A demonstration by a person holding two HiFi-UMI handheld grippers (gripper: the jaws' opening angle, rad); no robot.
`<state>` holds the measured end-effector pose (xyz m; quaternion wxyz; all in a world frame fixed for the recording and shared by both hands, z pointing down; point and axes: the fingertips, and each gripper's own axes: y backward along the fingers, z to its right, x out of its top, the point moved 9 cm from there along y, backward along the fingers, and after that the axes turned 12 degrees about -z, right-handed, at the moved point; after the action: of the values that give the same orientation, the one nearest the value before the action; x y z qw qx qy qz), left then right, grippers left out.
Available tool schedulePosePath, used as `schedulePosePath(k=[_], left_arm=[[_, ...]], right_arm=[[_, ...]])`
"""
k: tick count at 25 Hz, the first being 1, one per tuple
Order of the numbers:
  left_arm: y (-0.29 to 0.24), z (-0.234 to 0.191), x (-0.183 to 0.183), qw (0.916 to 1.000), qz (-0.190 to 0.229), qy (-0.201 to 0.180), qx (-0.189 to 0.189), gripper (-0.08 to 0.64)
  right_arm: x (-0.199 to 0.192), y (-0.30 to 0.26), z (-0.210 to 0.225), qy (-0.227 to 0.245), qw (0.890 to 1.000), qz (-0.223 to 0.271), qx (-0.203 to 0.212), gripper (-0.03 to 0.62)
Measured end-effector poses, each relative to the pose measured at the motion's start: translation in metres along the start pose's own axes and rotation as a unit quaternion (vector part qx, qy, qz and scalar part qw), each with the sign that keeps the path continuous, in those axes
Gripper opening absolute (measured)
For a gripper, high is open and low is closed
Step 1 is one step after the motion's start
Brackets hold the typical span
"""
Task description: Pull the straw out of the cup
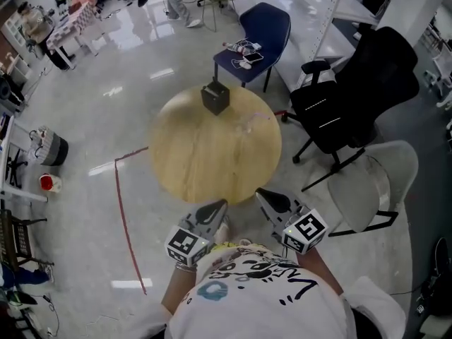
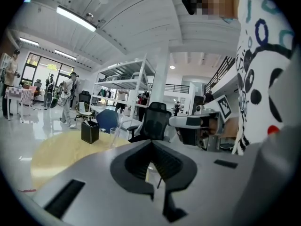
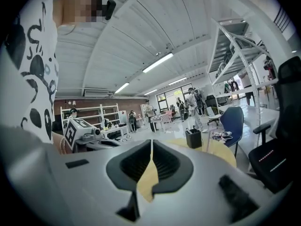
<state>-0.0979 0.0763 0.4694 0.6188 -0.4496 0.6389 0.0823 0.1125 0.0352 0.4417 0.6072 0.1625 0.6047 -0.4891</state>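
A clear cup [image 1: 248, 123] with a thin straw stands on the round wooden table [image 1: 205, 161], toward its far right, beside a black box [image 1: 215, 97]. The left gripper view shows the cup [image 2: 115, 136] far ahead, right of the box [image 2: 90, 132]. In the right gripper view only a thin pale line of the cup [image 3: 208, 134] shows. Both grippers hang close to the person's body, short of the table's near edge. My left gripper [image 1: 217, 207] [image 2: 151, 143] is shut and empty. My right gripper [image 1: 263, 193] [image 3: 151, 142] is likewise shut with nothing in it.
A black office chair [image 1: 360, 97] and a grey chair [image 1: 374, 182] stand right of the table. A blue chair [image 1: 258, 37] with small items sits behind it. Red tape [image 1: 123, 210] runs along the floor at left. People stand in the far background.
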Motion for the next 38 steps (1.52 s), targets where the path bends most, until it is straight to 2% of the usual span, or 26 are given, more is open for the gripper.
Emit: schedulePosePath(k=[11, 19, 25, 38], left_arm=[[0.009, -0.059, 0.009, 0.9997, 0.005, -0.010, -0.020, 0.015], [0.008, -0.084, 0.014, 0.9994, 0.004, -0.013, -0.033, 0.015], [0.001, -0.096, 0.018, 0.9989, 0.010, -0.015, -0.042, 0.015], [-0.034, -0.118, 0.029, 0.9976, -0.019, -0.027, -0.061, 0.015]], right_arm=[[0.024, -0.046, -0.007, -0.001, 1.000, -0.003, -0.025, 0.029], [0.037, -0.062, -0.006, 0.000, 0.999, 0.005, -0.047, 0.029], [0.039, -0.067, 0.005, -0.003, 0.998, -0.003, -0.060, 0.029], [0.044, -0.075, 0.042, -0.021, 0.996, 0.007, -0.082, 0.029]])
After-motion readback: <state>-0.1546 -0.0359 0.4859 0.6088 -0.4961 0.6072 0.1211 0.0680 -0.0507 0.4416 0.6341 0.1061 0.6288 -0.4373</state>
